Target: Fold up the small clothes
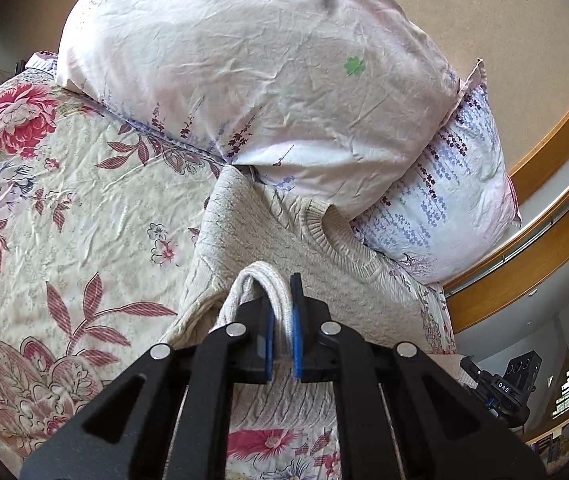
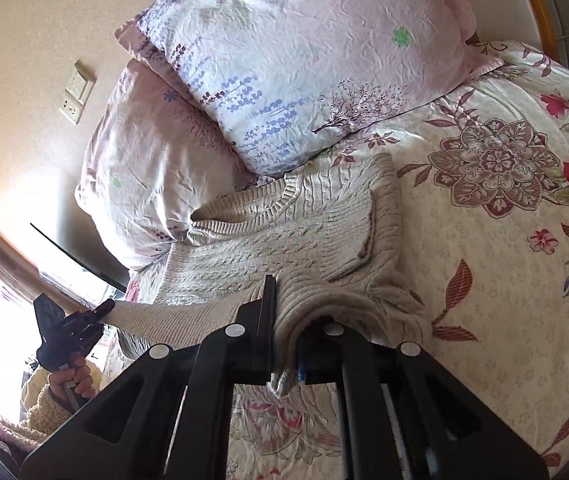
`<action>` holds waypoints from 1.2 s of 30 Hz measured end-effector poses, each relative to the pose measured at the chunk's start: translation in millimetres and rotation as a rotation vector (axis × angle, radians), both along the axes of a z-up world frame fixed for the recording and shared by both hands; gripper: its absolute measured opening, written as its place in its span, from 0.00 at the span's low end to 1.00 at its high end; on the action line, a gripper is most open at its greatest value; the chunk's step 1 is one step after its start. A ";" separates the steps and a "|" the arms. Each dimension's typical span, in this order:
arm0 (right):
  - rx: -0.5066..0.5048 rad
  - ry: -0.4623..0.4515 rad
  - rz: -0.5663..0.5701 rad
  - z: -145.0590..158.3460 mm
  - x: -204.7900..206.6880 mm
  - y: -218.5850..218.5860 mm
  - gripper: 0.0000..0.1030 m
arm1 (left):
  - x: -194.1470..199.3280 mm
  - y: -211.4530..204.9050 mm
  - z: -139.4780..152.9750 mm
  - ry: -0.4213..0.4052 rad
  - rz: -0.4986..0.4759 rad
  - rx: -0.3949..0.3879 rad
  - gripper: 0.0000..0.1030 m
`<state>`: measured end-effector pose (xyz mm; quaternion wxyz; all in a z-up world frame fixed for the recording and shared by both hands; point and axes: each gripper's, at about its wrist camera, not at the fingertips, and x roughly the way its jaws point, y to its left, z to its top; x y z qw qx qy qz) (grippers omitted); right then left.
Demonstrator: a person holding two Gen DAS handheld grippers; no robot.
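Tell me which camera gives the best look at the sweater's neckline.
The right wrist view: the sweater's ribbed neckline shows as a full open curve beside the pillows. The left wrist view catches only part of the collar, running under a pillow and partly behind the left gripper.

"DAS" on black device [image 1: 518,376]

Left wrist view: pillows [image 1: 268,80] stacked at 12 to 2 o'clock, blocking way ahead; sweater [image 1: 252,232] collar end touching them. Bedspread [image 1: 64,208] bare from 8 to 11 o'clock, free passage there. Right wrist view: pillows [image 2: 284,60] at 11 to 12 o'clock; wall [image 2: 24,80] at 9 to 10; bare bedspread [image 2: 504,260] at 2 to 4, open.
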<state>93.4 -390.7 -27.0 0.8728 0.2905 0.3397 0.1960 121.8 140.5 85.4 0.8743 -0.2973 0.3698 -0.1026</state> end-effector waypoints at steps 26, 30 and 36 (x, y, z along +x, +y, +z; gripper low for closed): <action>-0.082 0.132 -0.062 -34.3 119.4 2.4 0.08 | 101.9 -18.4 -59.3 0.122 0.048 0.073 0.19; -0.077 0.116 -0.068 -26.5 133.6 3.0 0.08 | 120.8 -21.7 -52.4 0.112 0.028 0.098 0.19; -0.050 0.108 -0.092 -23.9 156.0 1.5 0.08 | 147.4 -20.7 -41.3 0.074 0.055 0.103 0.15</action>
